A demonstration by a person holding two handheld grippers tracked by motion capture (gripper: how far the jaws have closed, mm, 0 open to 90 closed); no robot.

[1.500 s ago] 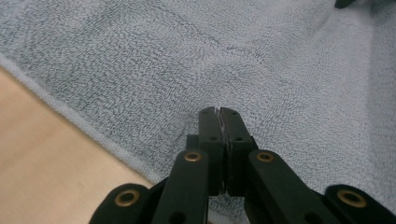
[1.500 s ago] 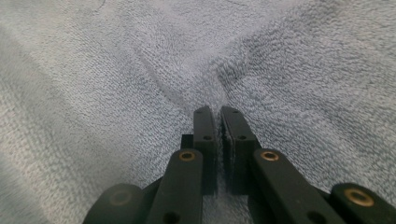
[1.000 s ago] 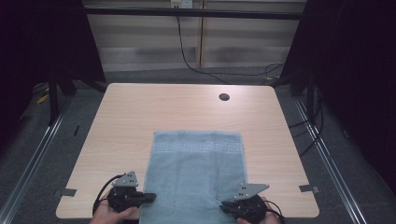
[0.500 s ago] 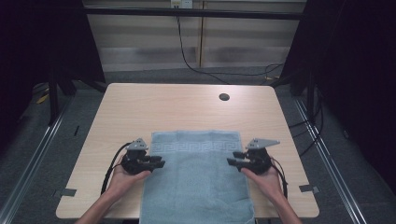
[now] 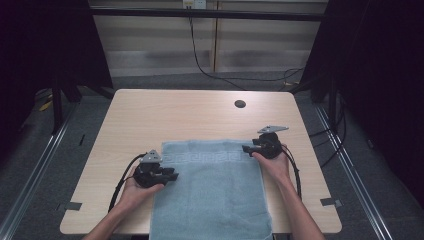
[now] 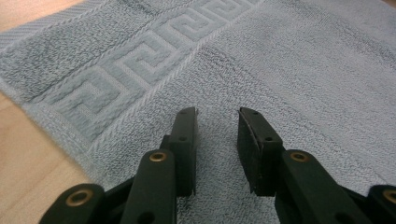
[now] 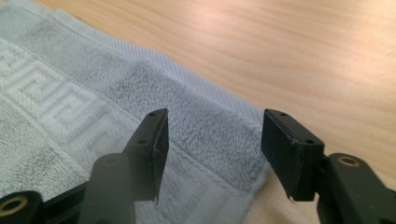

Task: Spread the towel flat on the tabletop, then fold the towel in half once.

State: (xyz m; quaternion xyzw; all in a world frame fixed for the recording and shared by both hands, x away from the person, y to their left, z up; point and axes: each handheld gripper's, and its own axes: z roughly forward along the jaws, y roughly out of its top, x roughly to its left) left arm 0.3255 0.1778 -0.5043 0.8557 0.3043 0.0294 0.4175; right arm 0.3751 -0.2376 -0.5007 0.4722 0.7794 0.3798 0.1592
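The right gripper has just spread its jaws, straddling the towel corner ungripped (table beyond); the left gripper, released, hovers over terry.

A pale blue-grey towel lies on a light wood-grain table. Near the towel's far edge runs a woven band with a Greek-key pattern in the same blue-grey, slightly lighter than the pile, bordered by plain ribbed stripes. The left gripper and the right gripper are black; each carries a grey three-cornered plate and brass-coloured rivets at the jaw joints. Black cables trail from both. A small dark round hole marks the table's far right part. The floor around the table is dark grey.
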